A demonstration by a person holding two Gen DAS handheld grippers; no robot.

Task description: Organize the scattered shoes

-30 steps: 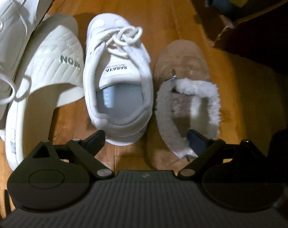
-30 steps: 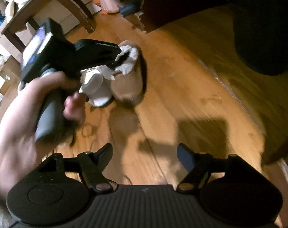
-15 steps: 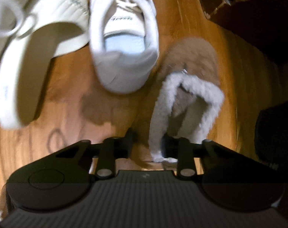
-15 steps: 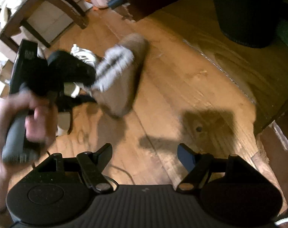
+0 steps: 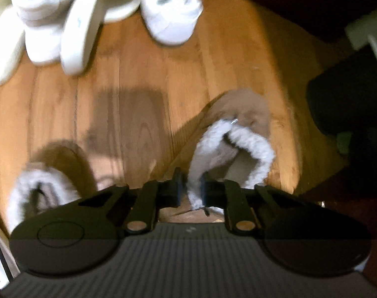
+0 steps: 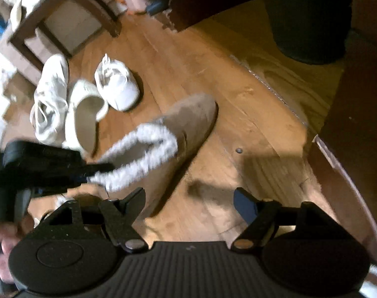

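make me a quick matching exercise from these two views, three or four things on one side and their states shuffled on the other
1. left gripper
2. right gripper
3. second tan fleece-lined slipper
4. white lace-up sneaker

a. jaws wide, nothing between
b. on the wooden floor beside a white slide sandal
c. on the floor, nearest the left camera
d. shut on a tan slipper's fleece collar

Pairs: 1-d, 2-a, 3-c, 4-b

white shoes (image 5: 89, 12) blurred, edge-cropped
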